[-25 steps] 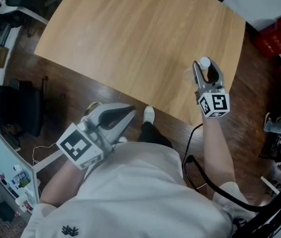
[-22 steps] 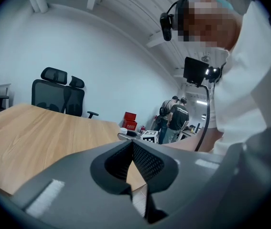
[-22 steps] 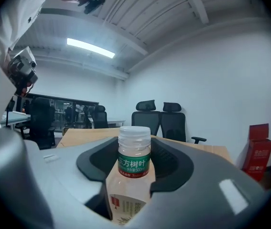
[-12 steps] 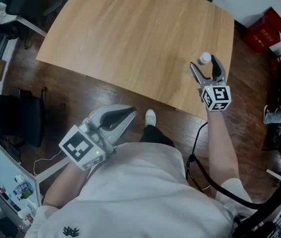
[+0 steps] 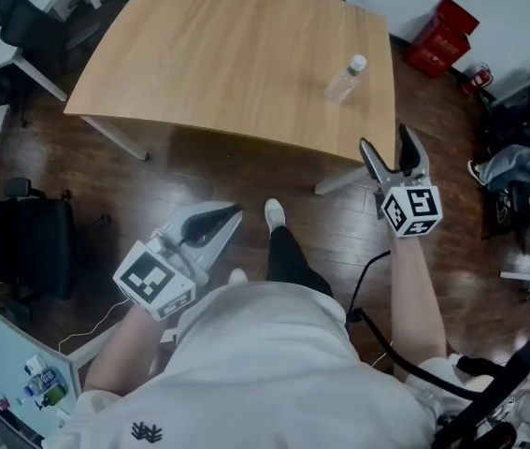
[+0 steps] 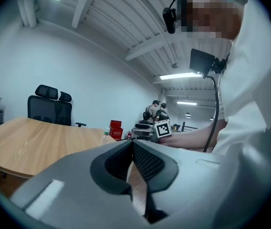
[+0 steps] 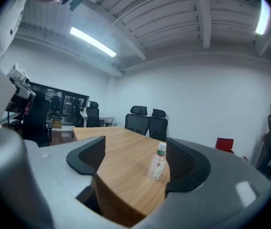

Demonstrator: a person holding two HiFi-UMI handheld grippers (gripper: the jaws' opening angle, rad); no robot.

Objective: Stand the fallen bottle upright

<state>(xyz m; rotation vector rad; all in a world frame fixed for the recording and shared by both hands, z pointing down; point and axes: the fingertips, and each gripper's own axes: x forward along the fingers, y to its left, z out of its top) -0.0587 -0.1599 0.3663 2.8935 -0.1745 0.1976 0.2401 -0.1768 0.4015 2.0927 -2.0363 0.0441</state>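
A clear plastic bottle [image 5: 343, 79] with a white cap stands upright near the right edge of the wooden table [image 5: 227, 64]. My right gripper [image 5: 385, 138] hangs over the floor, off the table's near corner and well short of the bottle. Its jaws are opening and nothing is between them. In the right gripper view the bottle [image 7: 157, 163] shows in the distance between the spread jaws of this gripper [image 7: 134, 151]. My left gripper [image 5: 236, 211] is shut and empty, close to my body over the floor. In the left gripper view its tips [image 6: 131, 143] meet, with the bottle [image 6: 105, 136] far off.
Red crates [image 5: 444, 34] stand beyond the table's right corner. Black office chairs [image 5: 21, 12] sit at the far left and another [image 5: 12, 241] near my left side. A seated person's legs [image 5: 517, 171] are at the right. A black cable [image 5: 367, 288] hangs by my right arm.
My right gripper opened off the upright bottle and drew back off the table. I stepped back, so the table and bottle lie farther away. My left gripper shifted with me, still shut.
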